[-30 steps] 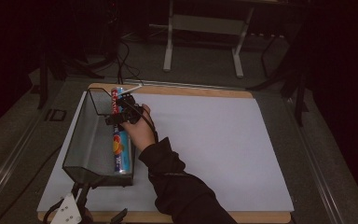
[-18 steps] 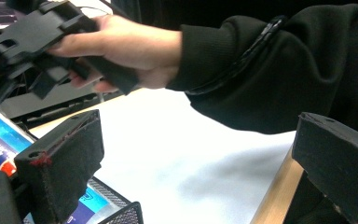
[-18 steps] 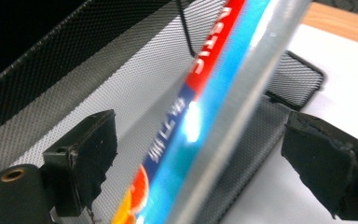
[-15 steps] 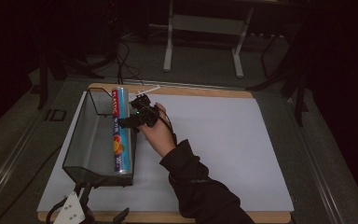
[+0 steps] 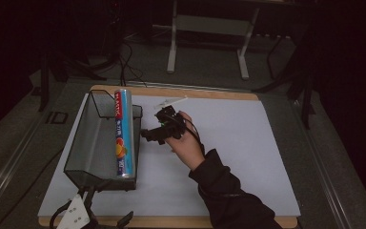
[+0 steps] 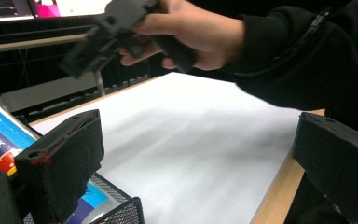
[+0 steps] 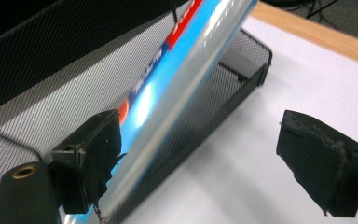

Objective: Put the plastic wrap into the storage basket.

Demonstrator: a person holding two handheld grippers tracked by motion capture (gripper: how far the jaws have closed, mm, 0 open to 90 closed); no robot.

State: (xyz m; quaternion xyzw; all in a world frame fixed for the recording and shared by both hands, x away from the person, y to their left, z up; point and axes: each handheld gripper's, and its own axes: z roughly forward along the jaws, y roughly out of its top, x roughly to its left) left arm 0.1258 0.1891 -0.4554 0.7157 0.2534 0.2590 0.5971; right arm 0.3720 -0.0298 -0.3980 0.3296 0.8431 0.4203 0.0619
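A: Where is the long box of wrap [image 5: 123, 133]?

B: In the high view it lies lengthwise in the black mesh tray [image 5: 90, 138], left of centre in the frame, along the tray's right wall, with its far end sticking up over the rim. In the right gripper view the same blue and silver box [image 7: 177, 88] runs from the lower left to the top centre, inside the mesh wall [image 7: 205, 107].

A: And the right gripper [image 5: 148, 135]?

B: It sits just right of the tray in the high view, above the white sheet [image 5: 248, 157] on the tabletop [image 5: 195, 92], with the hand [image 5: 187, 145] and a dark sleeve coming in from the lower right. Its jaws have just been closing a little, but they stand apart with nothing between them; in its own view [image 7: 196, 163] the box passes behind the left pad, not in the gap.

A: The left gripper [image 5: 83, 214]?

B: At the bottom edge of the high view, left of centre, just in front of the tray. In its own view [image 6: 205, 158] the jaws are released, wide apart, with bare white sheet [image 6: 191, 154] between them. The blurred right hand [image 6: 186, 32] with its gripper hangs at the top; I think a corner of the box [image 6: 4, 135] shows at the left edge, though it is cut off.
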